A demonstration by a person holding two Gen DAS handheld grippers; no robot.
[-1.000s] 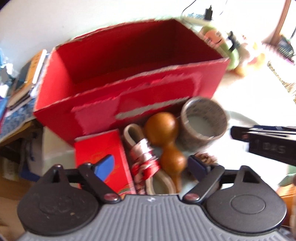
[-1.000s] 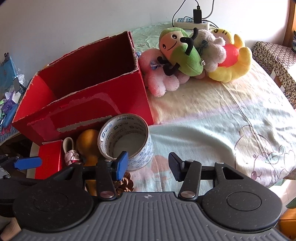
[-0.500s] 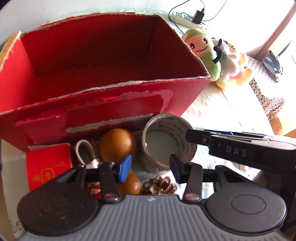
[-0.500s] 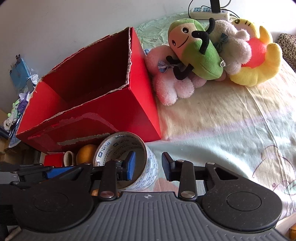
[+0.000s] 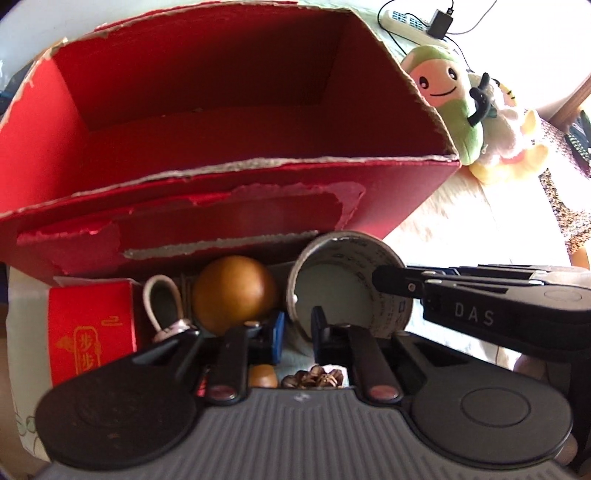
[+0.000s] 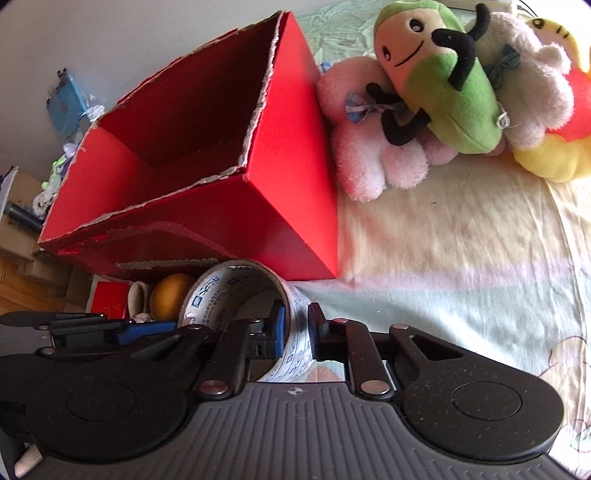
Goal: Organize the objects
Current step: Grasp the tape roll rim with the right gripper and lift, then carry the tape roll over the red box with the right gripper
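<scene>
A roll of printed tape (image 5: 351, 284) lies on its side in front of an open, empty red cardboard box (image 5: 229, 206). My left gripper (image 5: 297, 332) is shut on the roll's near left wall. My right gripper (image 6: 296, 328) is shut on the roll's right wall (image 6: 295, 314) and shows from the right in the left wrist view (image 5: 406, 284). A brown wooden gourd (image 5: 234, 290), a small red carton (image 5: 88, 330), a cream strap loop (image 5: 162, 306) and a pine cone (image 5: 314, 378) lie beside the roll.
Plush toys (image 6: 439, 85) lie right of the box (image 6: 280, 192) on a pale printed bedsheet (image 6: 461, 266). A power strip (image 5: 410, 26) lies behind them. Clutter (image 6: 70, 110) stands at the far left by the wall.
Both grippers have moved forward to the tape roll and closed on its wall, the left on its left side, the right on its right side. The box looms closer.
</scene>
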